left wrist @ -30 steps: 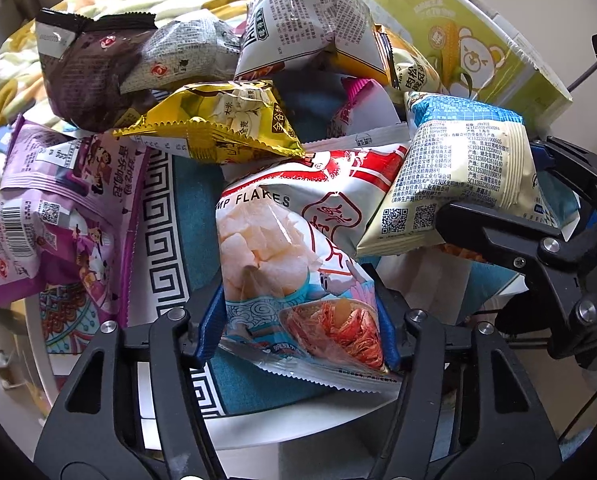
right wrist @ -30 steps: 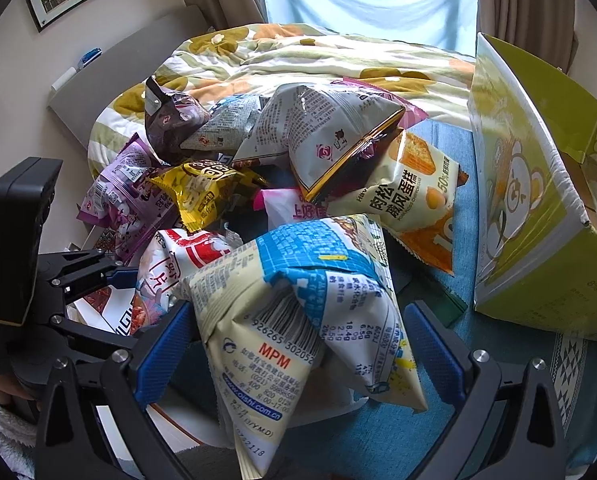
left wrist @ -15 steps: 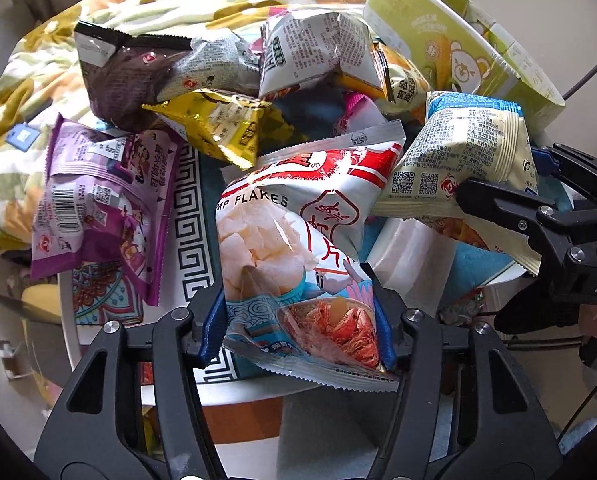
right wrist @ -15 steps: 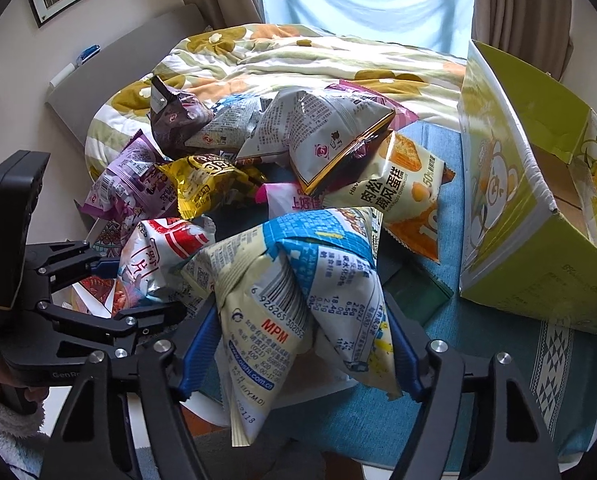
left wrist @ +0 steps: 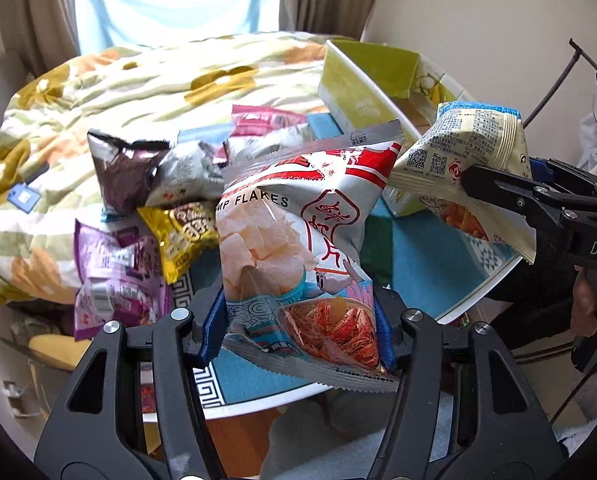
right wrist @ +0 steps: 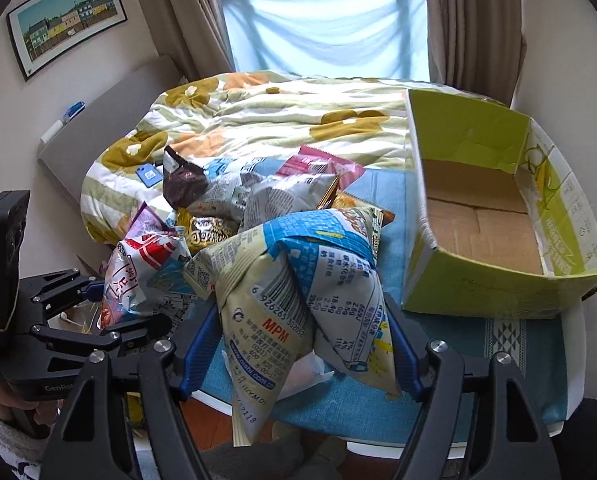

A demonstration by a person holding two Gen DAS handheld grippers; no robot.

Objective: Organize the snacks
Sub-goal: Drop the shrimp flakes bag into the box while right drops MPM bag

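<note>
My left gripper (left wrist: 298,332) is shut on a red-and-white shrimp flakes bag (left wrist: 294,240) and holds it up off the table. My right gripper (right wrist: 298,340) is shut on a cream-and-blue snack bag (right wrist: 294,292), also lifted. Each held bag shows in the other view: the shrimp bag (right wrist: 142,276) at left, the cream bag (left wrist: 466,176) at right. An open, empty yellow-green cardboard box (right wrist: 494,216) stands on the table's right side. Several more snack bags lie piled at the table's far left, among them a purple one (left wrist: 118,280), a yellow one (left wrist: 182,236) and a dark brown one (left wrist: 122,176).
The table has a blue patterned cloth (right wrist: 510,344) and a white rim (left wrist: 258,404). A bed with a flowered quilt (right wrist: 266,116) lies behind it, with a curtained window (right wrist: 330,28) beyond. A framed picture (right wrist: 66,28) hangs on the left wall.
Both grippers have risen and pulled back with their bags, which hung low over the table before. The right gripper's jaws closed in on the cream bag. The box's inside has come into view.
</note>
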